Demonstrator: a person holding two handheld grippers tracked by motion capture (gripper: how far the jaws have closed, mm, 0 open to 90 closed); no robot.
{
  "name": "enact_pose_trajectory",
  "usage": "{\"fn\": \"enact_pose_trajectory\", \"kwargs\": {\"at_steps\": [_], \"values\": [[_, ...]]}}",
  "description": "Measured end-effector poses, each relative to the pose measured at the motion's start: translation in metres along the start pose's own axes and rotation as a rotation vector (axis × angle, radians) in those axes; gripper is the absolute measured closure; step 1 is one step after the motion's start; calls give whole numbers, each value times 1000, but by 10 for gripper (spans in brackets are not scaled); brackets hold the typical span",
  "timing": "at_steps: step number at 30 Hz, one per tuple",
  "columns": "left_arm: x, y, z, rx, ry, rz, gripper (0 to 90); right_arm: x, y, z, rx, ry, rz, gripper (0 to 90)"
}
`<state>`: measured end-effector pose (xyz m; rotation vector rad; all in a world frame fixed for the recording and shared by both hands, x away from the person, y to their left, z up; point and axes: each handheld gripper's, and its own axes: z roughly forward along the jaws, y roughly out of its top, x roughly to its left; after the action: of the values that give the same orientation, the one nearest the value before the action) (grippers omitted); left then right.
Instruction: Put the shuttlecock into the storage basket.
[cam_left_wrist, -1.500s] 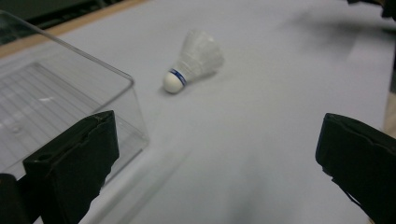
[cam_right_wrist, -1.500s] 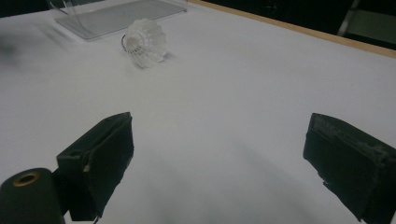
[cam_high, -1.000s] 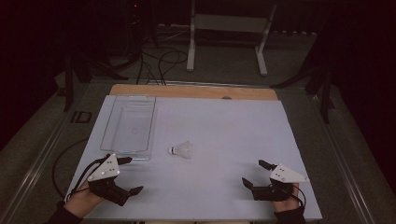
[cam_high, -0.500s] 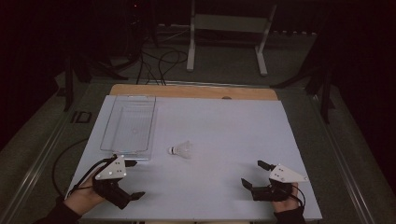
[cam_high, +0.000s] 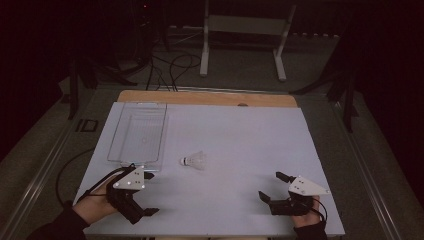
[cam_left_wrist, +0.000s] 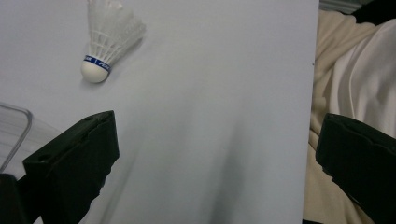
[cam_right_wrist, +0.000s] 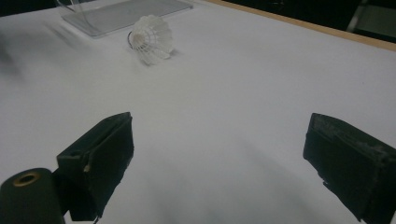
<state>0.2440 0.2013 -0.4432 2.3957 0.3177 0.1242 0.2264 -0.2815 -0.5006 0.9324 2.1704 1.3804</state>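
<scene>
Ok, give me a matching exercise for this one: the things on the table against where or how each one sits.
Things:
1. shuttlecock
2. clear tray
3. left gripper
4. right gripper

Places or states:
A. near right corner, jaws open
B. lying on its side, mid table
C. far left, empty
D. near left, just below the tray, jaws open

Pairs: 1-B, 2-C, 3-D, 4-A
</scene>
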Motion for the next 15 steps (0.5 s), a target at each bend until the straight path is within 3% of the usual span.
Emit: {"fn": "enact_pose_trajectory", "kwargs": {"at_steps": [3, 6, 10, 15], "values": [[2, 3, 2, 16, 1, 6, 2, 0, 0, 0, -1, -1, -1, 85], [-1, 7, 5, 25, 38, 53, 3, 0, 0, 0, 0, -1, -5, 85], [-2, 13, 7, 46, 16, 71, 3, 2, 0, 2, 3, 9, 0, 85], [2, 20, 10, 61, -30, 65, 3, 2, 1, 1, 2, 11, -4, 85]]}}
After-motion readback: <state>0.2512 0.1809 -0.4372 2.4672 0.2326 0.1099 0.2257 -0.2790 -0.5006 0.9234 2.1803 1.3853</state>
